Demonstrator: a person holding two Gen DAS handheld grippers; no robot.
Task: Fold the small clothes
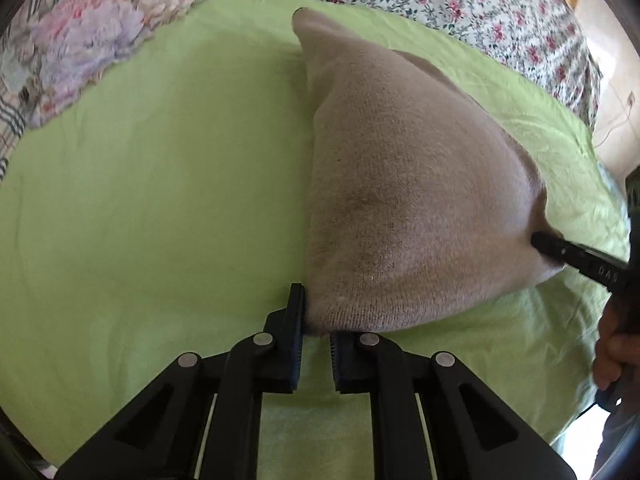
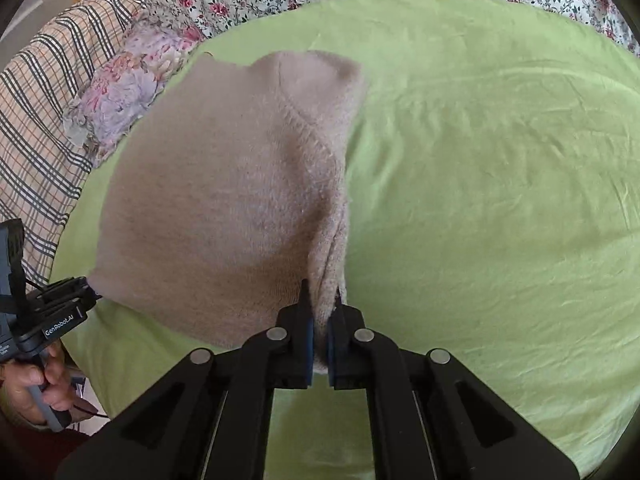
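While both grippers pinch the beige knit garment [image 2: 224,200], left gripper [image 1: 316,320] at its seven o'clock corner, right gripper [image 2: 322,320] at five, uneven lifting could skew the fold on the green sheet [image 2: 480,200].

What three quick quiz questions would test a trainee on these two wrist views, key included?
1. True or false: the right gripper is shut on the beige knit garment.
2. What lies directly under the garment: A floral quilt, B green sheet, C plaid blanket?
3. Which near corner of the garment does the left gripper pinch in its own view?

Key: 1 true; 2 B; 3 the left one.
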